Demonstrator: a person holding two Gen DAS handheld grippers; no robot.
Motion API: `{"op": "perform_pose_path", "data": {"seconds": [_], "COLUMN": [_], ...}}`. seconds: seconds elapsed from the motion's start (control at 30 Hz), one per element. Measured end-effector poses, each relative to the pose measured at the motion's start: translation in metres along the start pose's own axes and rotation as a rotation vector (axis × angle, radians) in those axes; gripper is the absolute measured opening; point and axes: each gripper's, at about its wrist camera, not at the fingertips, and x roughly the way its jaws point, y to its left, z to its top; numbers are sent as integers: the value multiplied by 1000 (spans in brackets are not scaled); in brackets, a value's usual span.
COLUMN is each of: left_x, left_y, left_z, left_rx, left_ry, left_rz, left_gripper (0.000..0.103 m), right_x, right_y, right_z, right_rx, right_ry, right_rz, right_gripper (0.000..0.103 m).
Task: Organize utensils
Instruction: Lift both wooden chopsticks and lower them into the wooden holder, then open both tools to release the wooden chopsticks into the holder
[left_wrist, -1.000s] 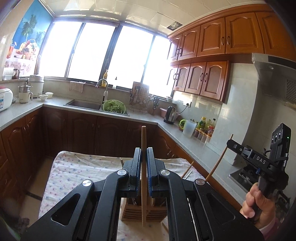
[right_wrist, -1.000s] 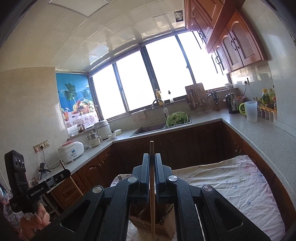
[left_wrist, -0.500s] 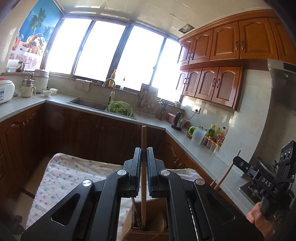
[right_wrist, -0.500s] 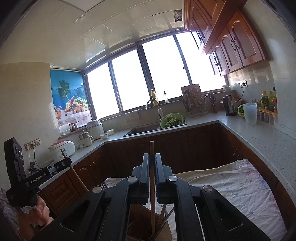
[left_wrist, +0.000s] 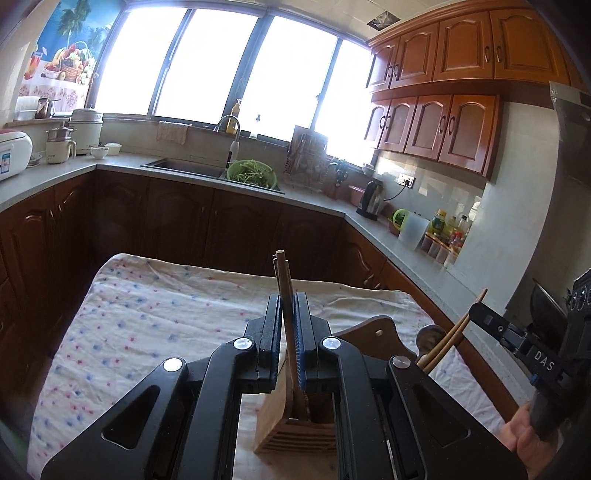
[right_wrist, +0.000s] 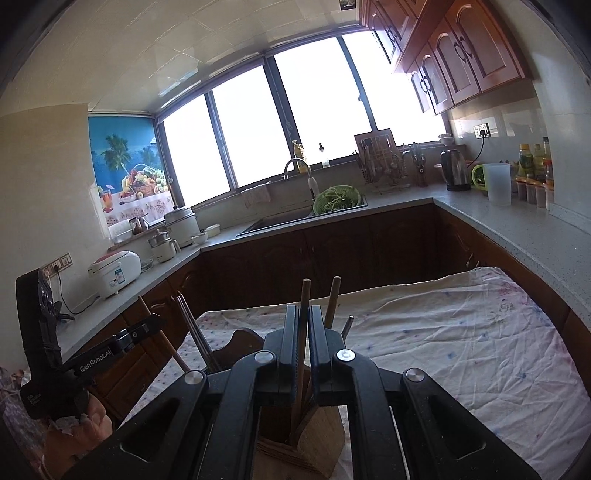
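In the left wrist view, the left gripper (left_wrist: 287, 325) has its jaws clamped on a thin brown wooden chopstick (left_wrist: 286, 291), whose lower end reaches into the slatted light wooden utensil holder (left_wrist: 295, 432) standing on the tabletop's white cloth with pink and blue dots (left_wrist: 155, 310). At right, the right gripper (left_wrist: 480, 314) pinches another wooden chopstick (left_wrist: 448, 341) leaning out of the same holder.

In the right wrist view, the right gripper (right_wrist: 303, 332) is closed on a brown chopstick (right_wrist: 303, 299) standing in the wooden holder (right_wrist: 317, 435), beside a second stick (right_wrist: 331, 302) and a grey metal handle (right_wrist: 347, 326). The left gripper (right_wrist: 147, 325) appears at left, gripping its chopstick (right_wrist: 162, 336).
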Motion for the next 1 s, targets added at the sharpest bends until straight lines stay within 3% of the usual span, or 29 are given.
{"op": "perform_pose_path", "data": {"seconds": [0.43, 0.47, 0.53, 0.57, 0.6, 0.67, 0.87, 1.0], "left_x": [1, 0, -4, -8, -11, -17, -33, -44], "left_y": [-1, 0, 2, 2, 3, 5, 10, 13], "left_z": [5, 5, 6, 6, 6, 6, -3, -15], "left_rx": [7, 6, -4, -10, -15, -20, -48, -60], "left_ry": [22, 22, 15, 5, -4, -12, 4, 29], "left_rz": [4, 10, 16, 18, 24, 33, 72, 89], "left_gripper": [8, 12, 28, 43, 55, 65, 90, 94], "right_x": [1, 0, -4, -8, -12, -20, -41, -53], "right_y": [-6, -6, -7, -8, -10, -10, -13, -16], "right_z": [6, 6, 8, 9, 9, 12, 13, 6], "right_rx": [19, 20, 34, 43, 49, 53, 61, 67], "right_ry": [32, 32, 24, 15, 1, -26, -58, -59], "right_rz": [-16, -11, -2, 2, 6, 3, 11, 16], "right_gripper": [10, 11, 26, 47, 59, 60, 87, 95]}}
